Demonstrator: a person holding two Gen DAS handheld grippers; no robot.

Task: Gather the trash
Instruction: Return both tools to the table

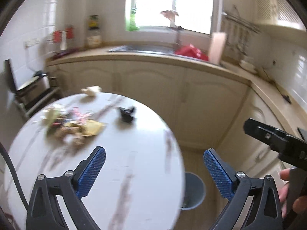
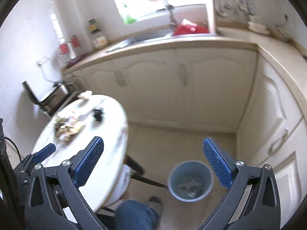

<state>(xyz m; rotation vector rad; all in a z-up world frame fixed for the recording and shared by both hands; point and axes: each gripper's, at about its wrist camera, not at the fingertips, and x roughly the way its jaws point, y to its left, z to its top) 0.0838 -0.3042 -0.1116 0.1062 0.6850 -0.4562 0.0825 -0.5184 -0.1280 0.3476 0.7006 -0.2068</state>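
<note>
A blurred pile of wrappers and scraps (image 1: pixel 73 124) lies on the left part of a round white marble table (image 1: pixel 138 138). A crumpled pale piece (image 1: pixel 91 90) sits at the table's far edge. My left gripper (image 1: pixel 155 150) hangs open and empty above the table's near right edge. My right gripper (image 2: pixel 153 140) is open and empty too, over the floor, with a blue-grey bin (image 2: pixel 191 181) below it that holds some scraps. In the right wrist view the trash pile (image 2: pixel 67 127) lies on the table (image 2: pixel 107 153) to the left. The bin (image 1: pixel 193 189) is partly hidden under the table.
A small black object (image 1: pixel 126 113) stands on the table. Cream cabinets (image 2: pixel 172 88) and a counter with a sink (image 2: pixel 151 35) and something red (image 2: pixel 189 28) run behind and along the right. A person's jeans leg (image 2: pixel 134 214) is beside the bin. A metal appliance (image 2: pixel 55 94) stands at the left.
</note>
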